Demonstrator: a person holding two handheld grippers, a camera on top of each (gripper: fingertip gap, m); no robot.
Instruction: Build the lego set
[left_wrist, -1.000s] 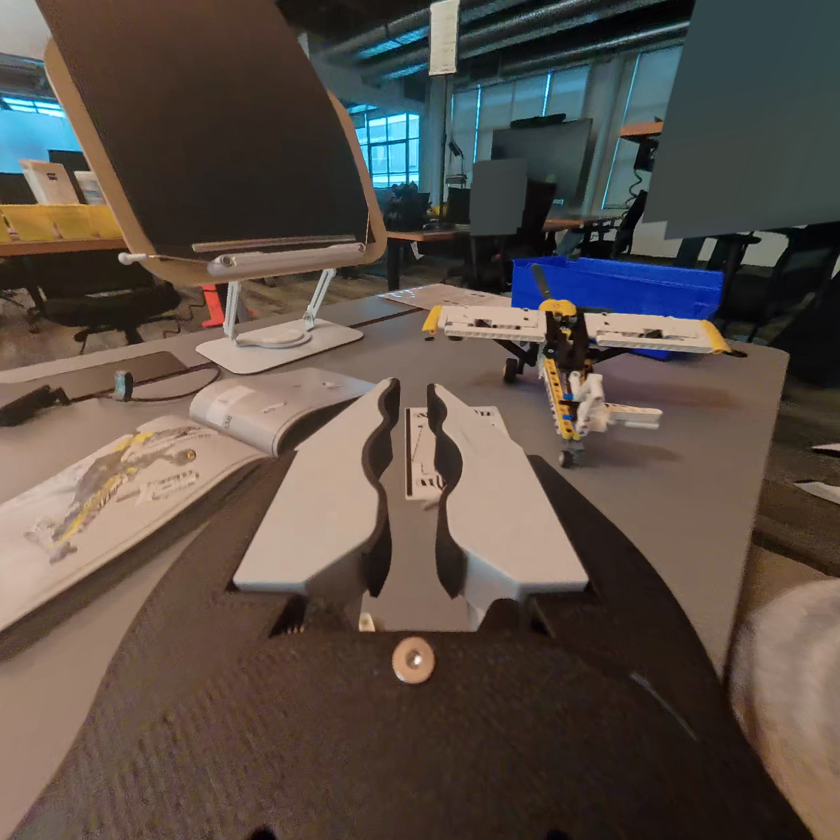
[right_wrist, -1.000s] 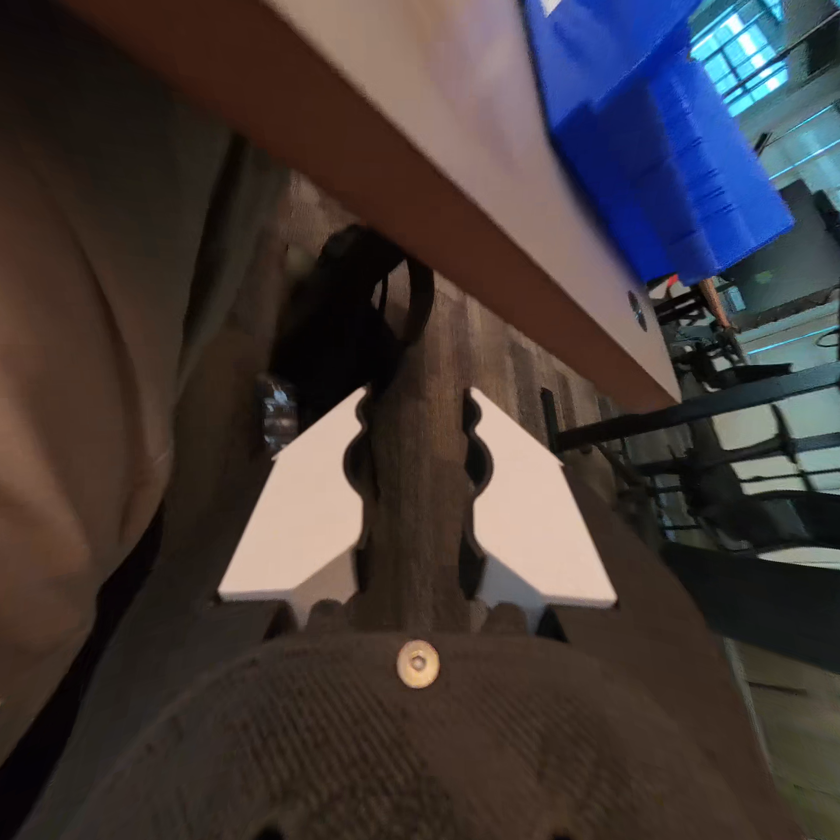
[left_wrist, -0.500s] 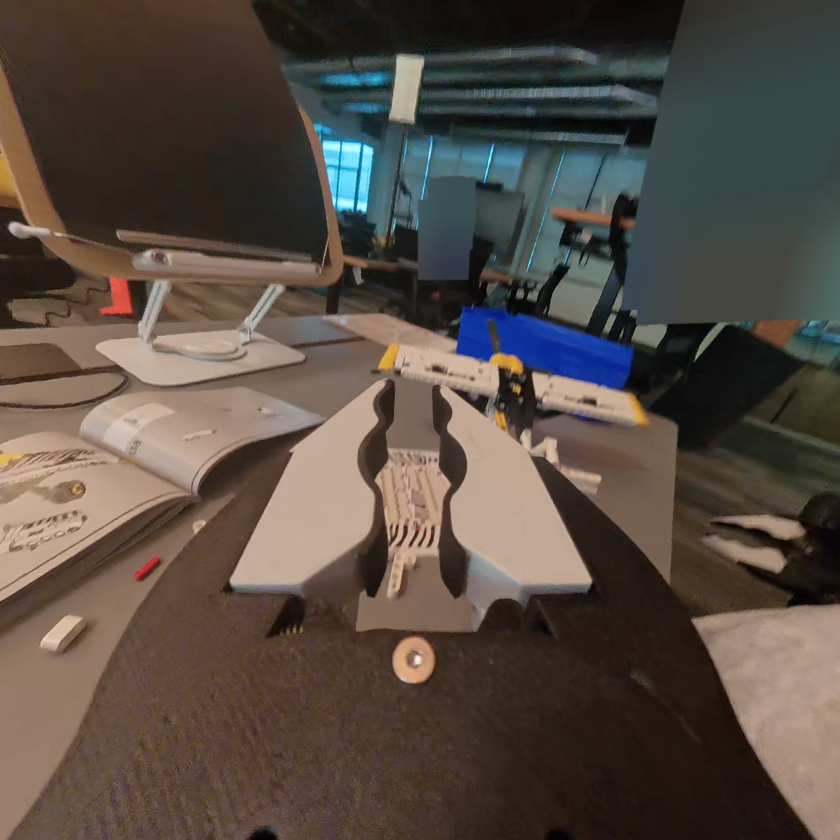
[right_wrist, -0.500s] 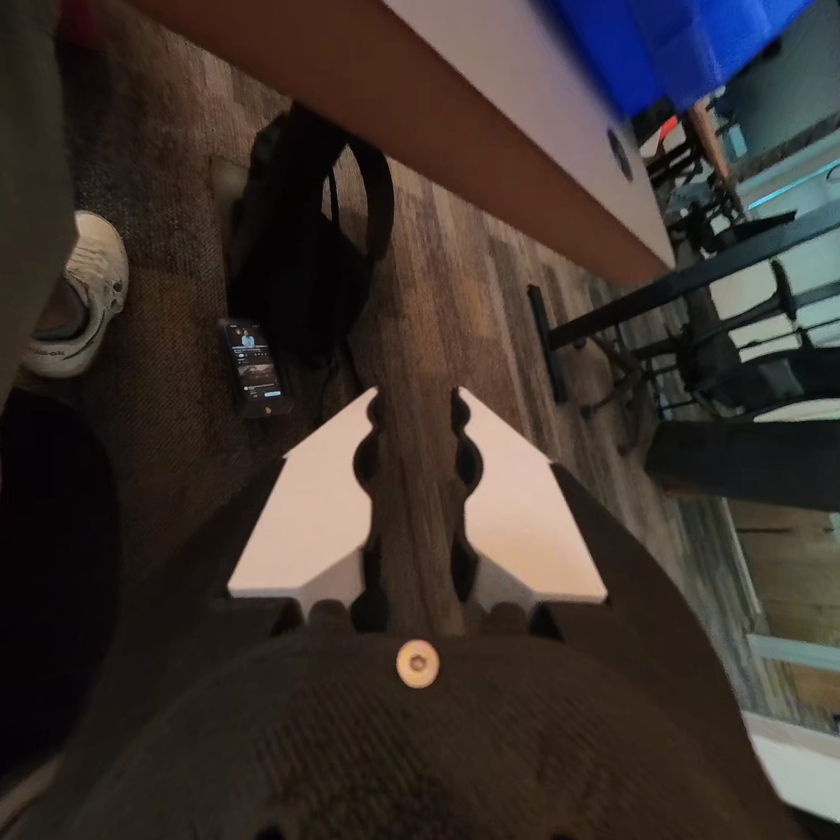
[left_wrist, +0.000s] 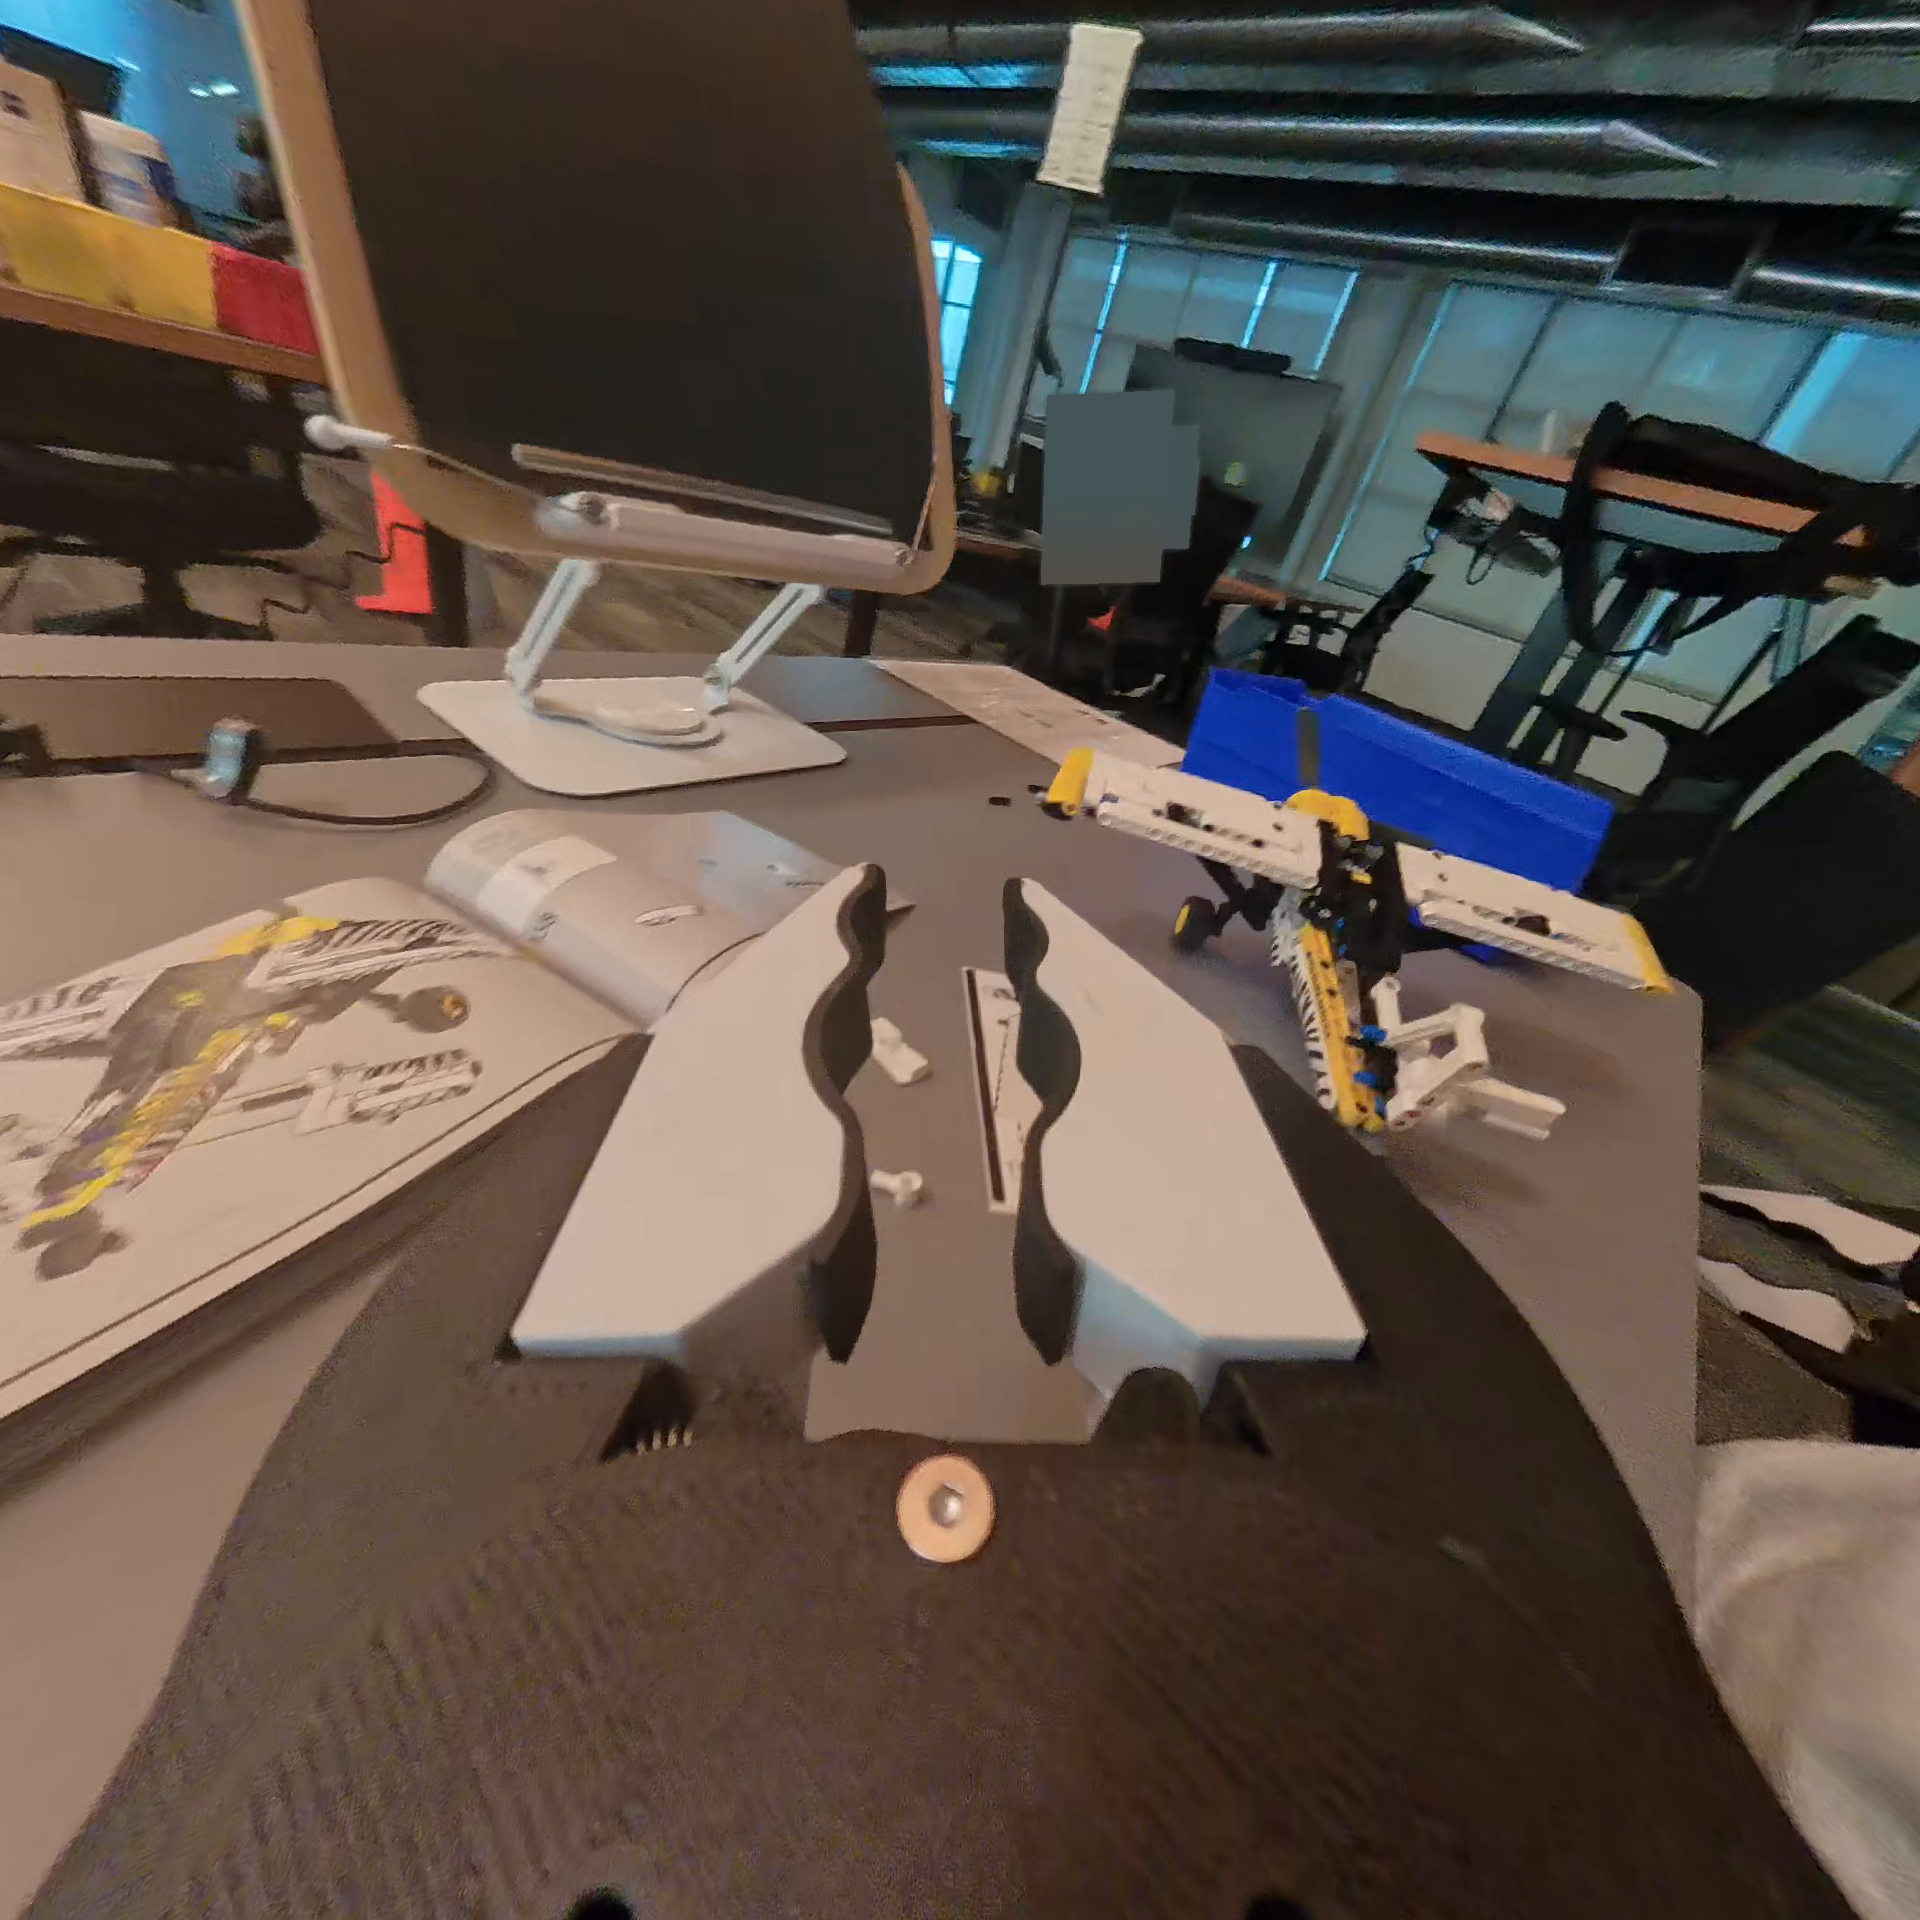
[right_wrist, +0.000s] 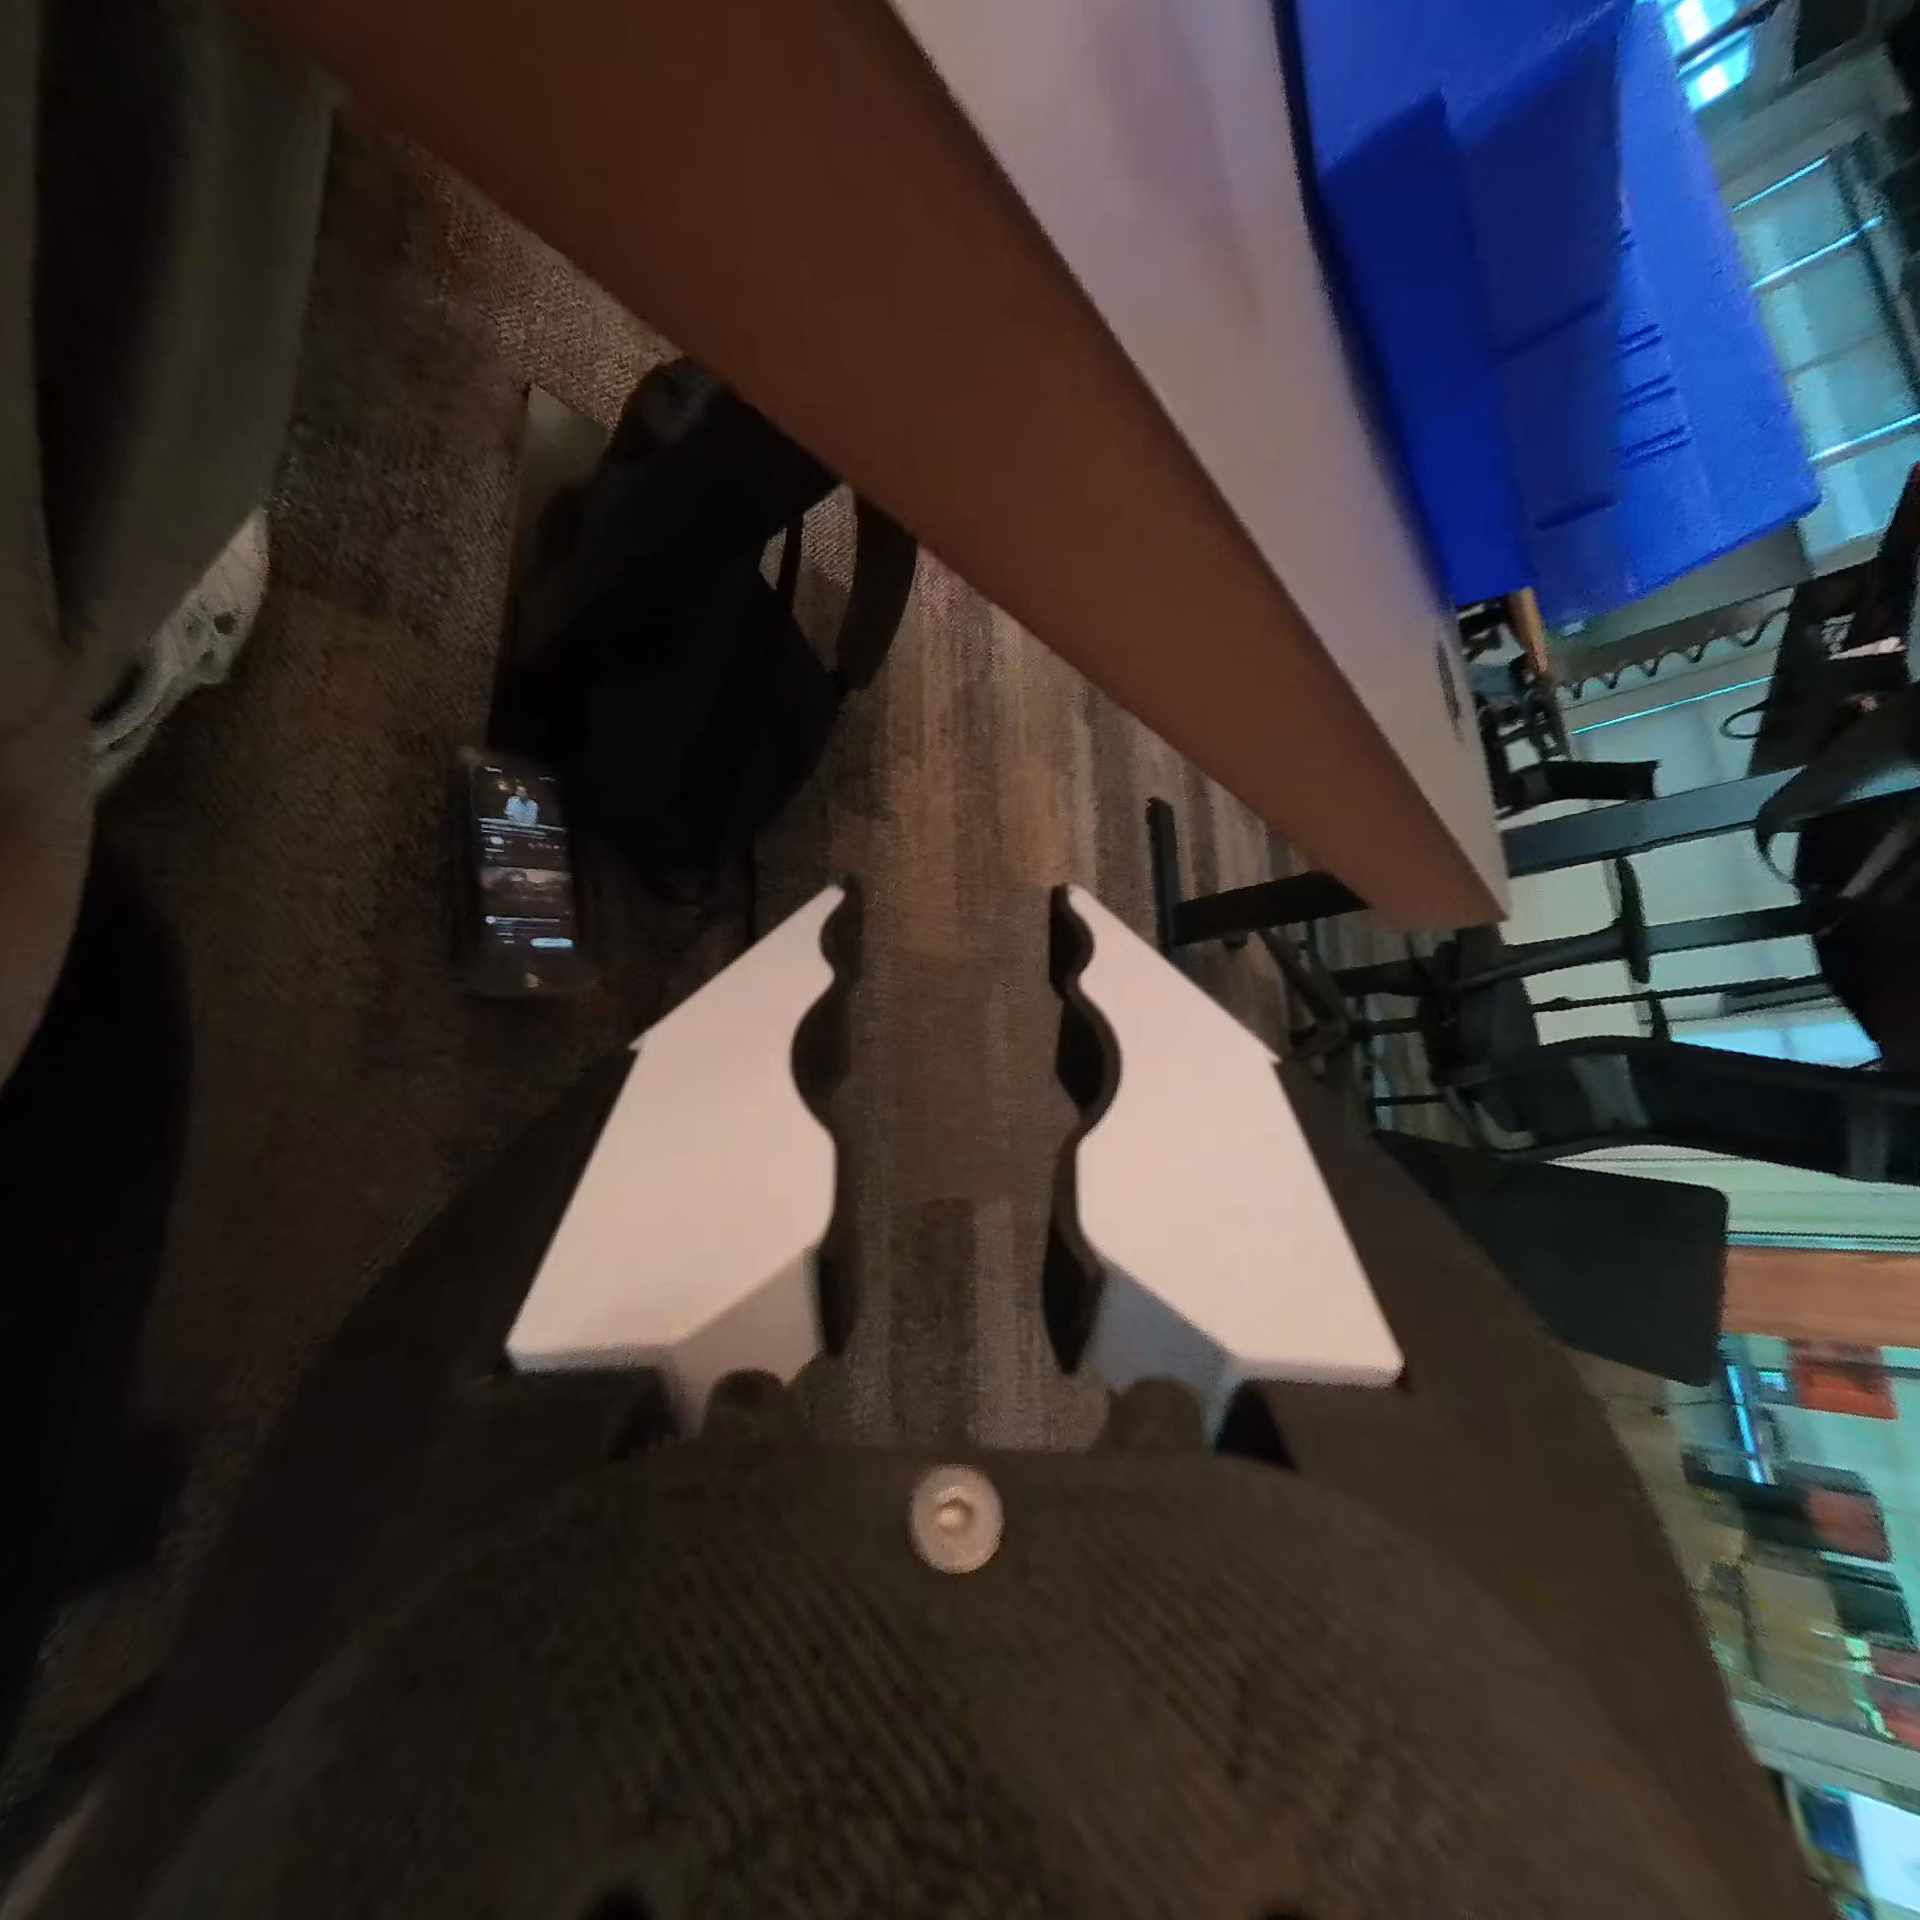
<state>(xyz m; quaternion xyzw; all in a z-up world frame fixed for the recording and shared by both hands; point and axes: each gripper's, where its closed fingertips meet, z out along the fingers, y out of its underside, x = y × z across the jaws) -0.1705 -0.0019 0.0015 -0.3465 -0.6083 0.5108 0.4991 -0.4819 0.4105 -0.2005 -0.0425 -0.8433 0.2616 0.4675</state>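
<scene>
Our left gripper (left_wrist: 940, 904) has widened from a narrow gap half a second ago and holds nothing; it has swung back so two small white pieces (left_wrist: 899, 1049) and a sticker strip (left_wrist: 987, 1091) on the table (left_wrist: 1558, 1226) lie between its fingers; the plane (left_wrist: 1340, 914) stands to the right, the manual (left_wrist: 260, 1049) to the left. Our right gripper (right_wrist: 951, 914), open and empty, still hangs below the table edge over the floor; we judge a pick of a white piece comes next.

No legible text. Print on the open paper instruction booklet (left_wrist: 260, 1049), white sticker sheet (left_wrist: 987, 1091) and lit black phone screen (right_wrist: 520, 862) is too small and blurred.
</scene>
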